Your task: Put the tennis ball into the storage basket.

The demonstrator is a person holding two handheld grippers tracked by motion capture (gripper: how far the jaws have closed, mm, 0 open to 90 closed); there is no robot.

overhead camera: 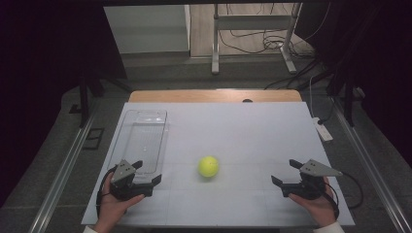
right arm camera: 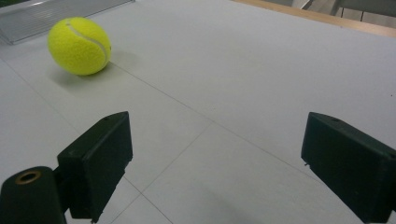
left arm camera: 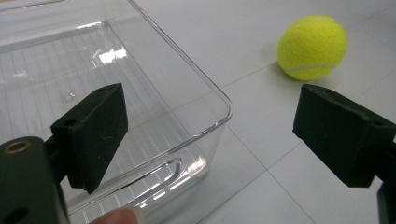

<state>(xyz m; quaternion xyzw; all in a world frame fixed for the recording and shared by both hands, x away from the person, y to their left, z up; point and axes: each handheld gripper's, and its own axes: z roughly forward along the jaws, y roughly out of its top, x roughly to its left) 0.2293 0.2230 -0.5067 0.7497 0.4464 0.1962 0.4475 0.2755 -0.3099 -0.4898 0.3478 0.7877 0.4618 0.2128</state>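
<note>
Near the table's (overhead camera: 252,121) front edge I am holding both tools, left (overhead camera: 147,173) and right (overhead camera: 285,172), wide open and empty, judging the tennis ball (overhead camera: 208,166) between them needs grasping next, likely for the clear tray (overhead camera: 127,127).

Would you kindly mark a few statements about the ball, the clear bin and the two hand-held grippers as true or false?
1. The tennis ball lies inside the clear bin. False: it rests on the table, to the right of the bin.
2. The left hand-held gripper is open, with nothing between its jaws. True.
3. The right hand-held gripper grips the ball. False: it is open and apart from the ball.
4. The bin holds nothing. True.
5. The ball lies between the two hand-held grippers in the high view. True.
</note>
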